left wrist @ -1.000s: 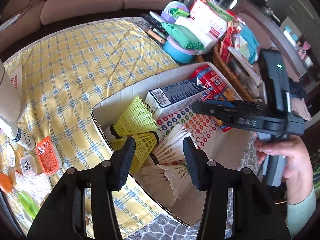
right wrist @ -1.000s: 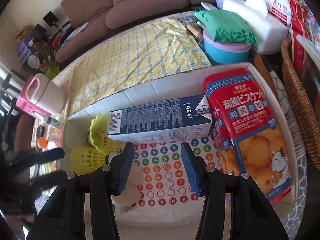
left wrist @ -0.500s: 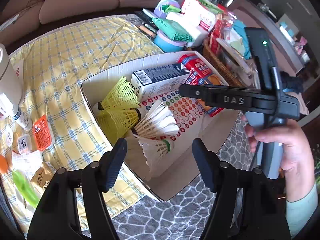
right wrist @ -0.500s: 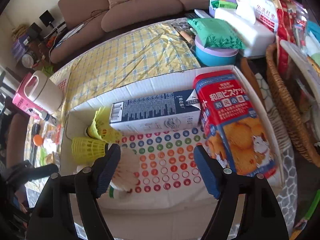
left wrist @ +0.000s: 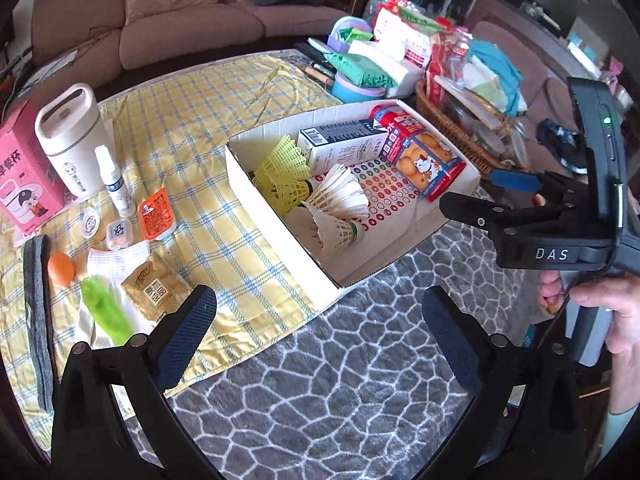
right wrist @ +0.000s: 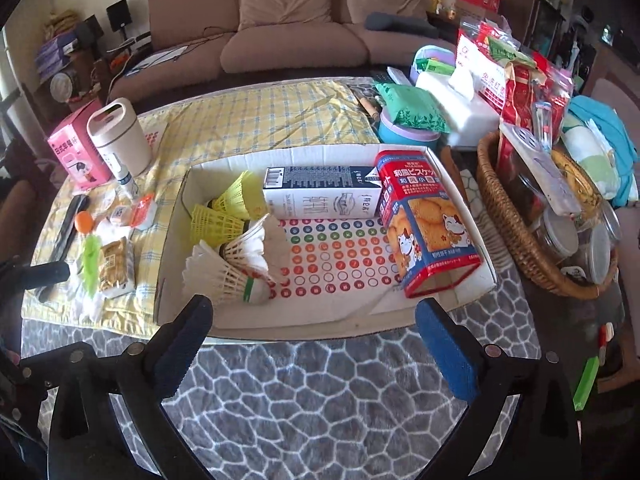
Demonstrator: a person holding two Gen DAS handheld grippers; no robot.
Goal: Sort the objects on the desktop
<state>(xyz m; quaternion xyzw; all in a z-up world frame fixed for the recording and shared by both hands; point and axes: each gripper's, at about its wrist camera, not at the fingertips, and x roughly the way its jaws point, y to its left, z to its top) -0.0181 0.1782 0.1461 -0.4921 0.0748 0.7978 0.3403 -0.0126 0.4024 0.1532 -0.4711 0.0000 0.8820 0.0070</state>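
Yellow plaid cloth (right wrist: 260, 116) over grey patterned rug (right wrist: 320, 400); brown sofa (right wrist: 296, 40) behind.

Bright daylight, soft shadows, mild glare on box (right wrist: 208, 168), strong fisheye bending, dark corners, green wrapper (left wrist: 105, 312) perhaps motion-blurred.
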